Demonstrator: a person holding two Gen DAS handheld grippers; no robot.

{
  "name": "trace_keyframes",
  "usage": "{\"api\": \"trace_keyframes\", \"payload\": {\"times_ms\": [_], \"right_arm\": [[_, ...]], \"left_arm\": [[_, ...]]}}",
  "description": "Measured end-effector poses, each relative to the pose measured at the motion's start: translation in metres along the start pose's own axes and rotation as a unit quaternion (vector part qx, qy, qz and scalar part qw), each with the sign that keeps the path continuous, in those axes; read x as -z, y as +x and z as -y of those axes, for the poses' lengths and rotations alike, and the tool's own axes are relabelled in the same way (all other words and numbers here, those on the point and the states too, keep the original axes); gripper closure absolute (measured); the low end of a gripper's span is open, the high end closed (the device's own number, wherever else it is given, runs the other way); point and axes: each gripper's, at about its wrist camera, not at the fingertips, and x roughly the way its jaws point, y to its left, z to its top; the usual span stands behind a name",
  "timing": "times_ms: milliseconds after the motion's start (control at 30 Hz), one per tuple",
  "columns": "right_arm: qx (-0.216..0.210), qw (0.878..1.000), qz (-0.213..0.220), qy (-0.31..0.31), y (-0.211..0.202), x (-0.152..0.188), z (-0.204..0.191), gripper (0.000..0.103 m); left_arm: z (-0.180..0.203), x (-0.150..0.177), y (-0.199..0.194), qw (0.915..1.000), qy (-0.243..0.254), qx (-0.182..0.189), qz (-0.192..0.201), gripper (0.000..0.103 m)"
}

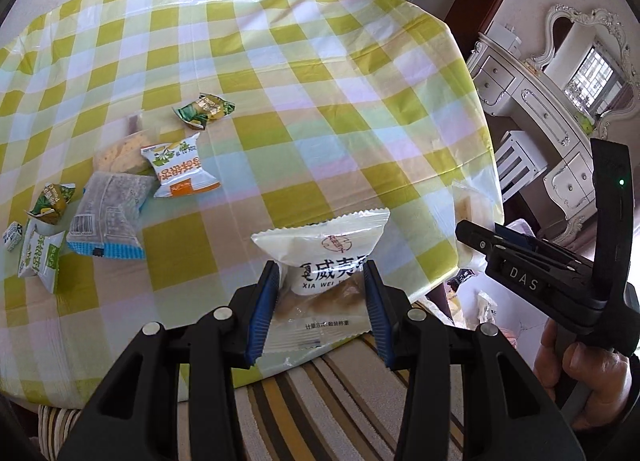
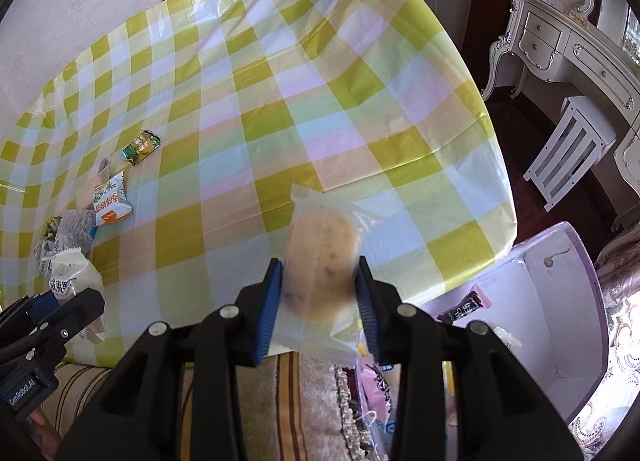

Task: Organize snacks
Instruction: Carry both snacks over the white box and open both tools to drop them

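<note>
Already each hand carries a snack, so the step in hand looks like the carry between pickup and set-down. Far left on the worktop (image 1: pixel 280 73), under its yellow-and-white checked cloth, lies a loose cluster of small snack packets (image 1: pixel 120 189): green ones, white-and-orange ones, and a grey bag with a blue edge (image 1: pixel 108 217), some overlapping, all near the left side. Moving right, the left gripper (image 1: pixel 322 305) has its blue fingers (image 1: pixel 262 309) clenched on a white snack bag with dark lettering (image 1: pixel 324 257), held above the near edge of the worktop. Further right, the right gripper (image 2: pixel 320 301) grasps a clear-wrapped pale pastry (image 2: pixel 320 265) between its fingers (image 2: pixel 270 307), likewise over the near edge. Beyond the worktop's right corner stands a pale purple box (image 2: pixel 576 301) with a few packets inside, low beside the seat. Judging by the task, the next move calls for bringing each item to a sorted spot, perhaps beside the cluster, perhaps elsewhere, then loosening the fingers only once the bag rests flat; which spot is meant I cannot tell. Both wrappers are slick and soft, so a squeeze could crush the pastry or let the bag slide. As for room, the middle and right of the worktop are open, while the near edge sits right under both held items, so a release there risks a drop onto the striped cushion (image 1: pixel 340 401) below.
</note>
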Motion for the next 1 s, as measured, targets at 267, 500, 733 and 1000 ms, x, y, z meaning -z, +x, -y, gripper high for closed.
{"api": "trace_keyframes", "payload": {"times_ms": [267,500,733,1000], "right_arm": [[0.027,0.999,-0.001,0.039,-0.009,0.018,0.061,0.066],[0.048,0.996,-0.005,0.076,-0.013,0.035,0.112,0.066],[0.071,0.992,-0.016,0.108,-0.012,0.053,0.152,0.066],[0.084,0.987,-0.03,0.132,-0.006,0.069,0.177,0.066]], "left_arm": [[0.068,0.001,0.026,0.9967,0.059,0.041,-0.036,0.061],[0.126,0.007,0.053,0.9881,0.107,0.079,-0.077,0.061],[0.162,0.017,0.07,0.9791,0.14,0.098,-0.11,0.061],[0.183,0.024,0.083,0.9701,0.165,0.112,-0.139,0.059]]}}
